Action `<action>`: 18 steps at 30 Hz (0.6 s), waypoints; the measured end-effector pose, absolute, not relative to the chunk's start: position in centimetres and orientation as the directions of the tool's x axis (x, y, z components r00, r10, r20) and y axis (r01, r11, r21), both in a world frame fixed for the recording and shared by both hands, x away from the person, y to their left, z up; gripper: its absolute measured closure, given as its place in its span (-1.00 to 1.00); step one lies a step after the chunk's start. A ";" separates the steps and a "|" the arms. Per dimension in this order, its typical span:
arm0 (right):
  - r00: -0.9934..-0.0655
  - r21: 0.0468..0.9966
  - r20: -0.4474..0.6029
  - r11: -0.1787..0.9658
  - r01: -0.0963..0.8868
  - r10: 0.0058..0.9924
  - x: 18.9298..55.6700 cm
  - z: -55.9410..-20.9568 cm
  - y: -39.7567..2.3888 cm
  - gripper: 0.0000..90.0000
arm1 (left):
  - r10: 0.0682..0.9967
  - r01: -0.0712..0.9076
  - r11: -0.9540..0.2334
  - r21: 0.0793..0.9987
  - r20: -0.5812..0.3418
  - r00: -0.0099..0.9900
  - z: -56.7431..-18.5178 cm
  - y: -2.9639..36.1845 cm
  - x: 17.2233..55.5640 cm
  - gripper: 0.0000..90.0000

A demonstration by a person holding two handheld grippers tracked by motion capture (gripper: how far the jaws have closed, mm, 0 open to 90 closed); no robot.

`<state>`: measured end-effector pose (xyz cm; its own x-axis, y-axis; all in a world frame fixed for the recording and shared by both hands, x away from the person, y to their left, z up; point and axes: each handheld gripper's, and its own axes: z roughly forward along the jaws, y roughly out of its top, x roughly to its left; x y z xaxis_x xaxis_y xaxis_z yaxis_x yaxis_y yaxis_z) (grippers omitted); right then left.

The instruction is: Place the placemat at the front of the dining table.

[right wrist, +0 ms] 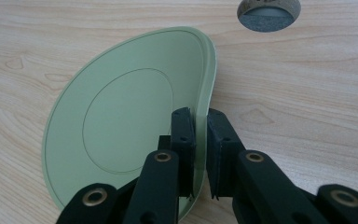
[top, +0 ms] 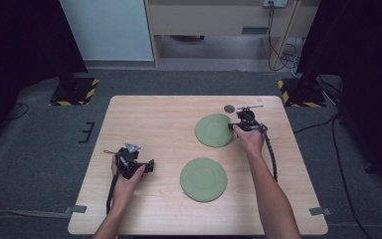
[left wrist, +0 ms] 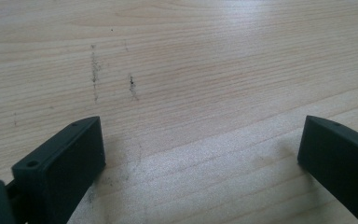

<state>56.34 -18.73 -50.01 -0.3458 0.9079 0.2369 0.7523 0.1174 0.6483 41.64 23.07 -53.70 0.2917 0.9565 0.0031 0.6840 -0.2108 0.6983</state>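
Note:
Two round green plates lie on the wooden table (top: 144,119). The far plate (top: 213,130) has my right gripper (top: 232,127) shut on its right rim; in the right gripper view the two black jaws (right wrist: 200,122) pinch the thin edge of that plate (right wrist: 121,126), and the held side looks lifted off the wood. The near plate (top: 203,179) lies flat and free in the middle front. At the left of the table my left gripper (top: 149,166) rests low, held by a hand, its jaws (left wrist: 200,140) wide open over bare wood with nothing between them.
A round grey-filled hole (top: 229,108) in the tabletop sits just behind the far plate, also seen in the right gripper view as a hole (right wrist: 269,11). A thin metal piece (top: 251,106) lies near the back right edge. Grey carpet and stand bases surround the table.

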 end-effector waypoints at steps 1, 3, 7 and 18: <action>-0.345 0.647 0.237 0.117 0.753 0.908 56.4 -50.1 -18.7 0.84 | 0.957 0.684 -0.211 0.698 0.003 0.292 -53.7 23.1 41.6 -1.00; -0.341 0.644 0.232 0.119 0.756 0.911 56.4 -50.2 -18.7 0.82 | 0.957 0.684 -0.211 0.698 0.003 0.292 -53.7 23.1 41.6 -1.00; -0.346 0.647 0.225 0.126 0.752 0.911 56.4 -50.4 -18.9 0.67 | 0.956 0.684 -0.211 0.698 0.002 0.292 -53.7 23.1 41.7 -1.00; -0.354 0.691 0.181 0.138 0.710 0.918 55.8 -49.6 -19.2 -0.15 | 0.956 0.685 -0.211 0.698 0.001 0.293 -53.7 23.1 41.7 -1.00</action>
<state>55.84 -19.24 -49.55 -0.3543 0.9175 0.1807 0.7096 0.1380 0.6909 41.67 23.07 -53.71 0.2930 0.9561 0.0015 0.6845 -0.2108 0.6978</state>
